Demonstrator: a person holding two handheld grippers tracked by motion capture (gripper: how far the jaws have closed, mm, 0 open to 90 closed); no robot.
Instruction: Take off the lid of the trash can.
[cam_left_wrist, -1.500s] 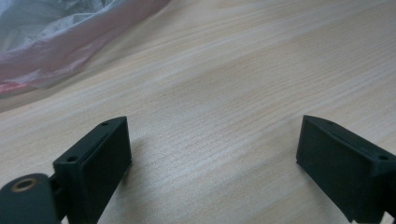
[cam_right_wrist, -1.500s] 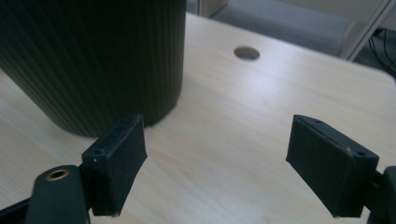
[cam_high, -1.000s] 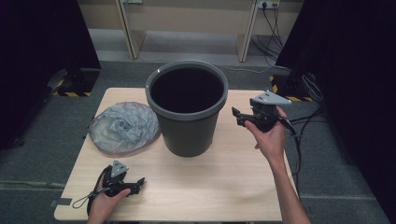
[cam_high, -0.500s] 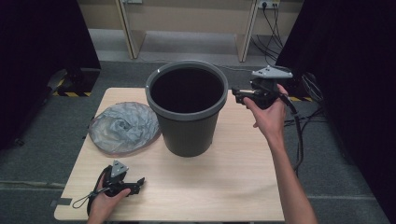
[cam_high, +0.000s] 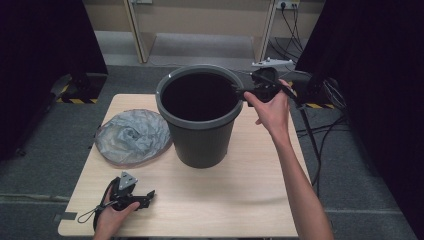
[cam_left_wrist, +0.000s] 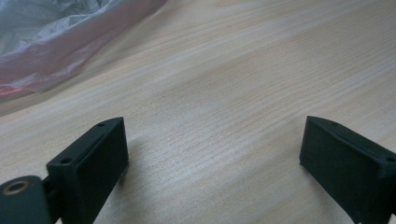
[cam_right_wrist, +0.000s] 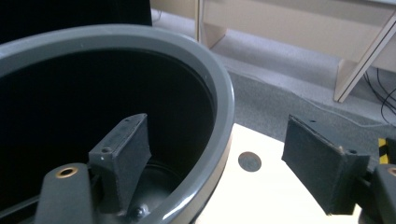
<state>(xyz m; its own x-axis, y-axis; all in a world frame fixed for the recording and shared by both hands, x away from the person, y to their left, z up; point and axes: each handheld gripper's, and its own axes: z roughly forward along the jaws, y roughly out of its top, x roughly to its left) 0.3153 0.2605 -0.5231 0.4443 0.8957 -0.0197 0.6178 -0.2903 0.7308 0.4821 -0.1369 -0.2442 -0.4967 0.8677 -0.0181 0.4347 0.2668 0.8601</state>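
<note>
The bin (cam_high: 200, 120) is standing upright in the middle of the tabletop (cam_high: 240, 190). The right gripper (cam_high: 245, 92) is hovering at its right rim, jaws released and just now widening: one jaw is hanging inside the bin, the other outside, neither pressing on the rim. The left gripper (cam_high: 147, 196) is lying at the near left, jaws released, nothing between them. A bag (cam_high: 132, 136) is lying left of the bin.
</note>
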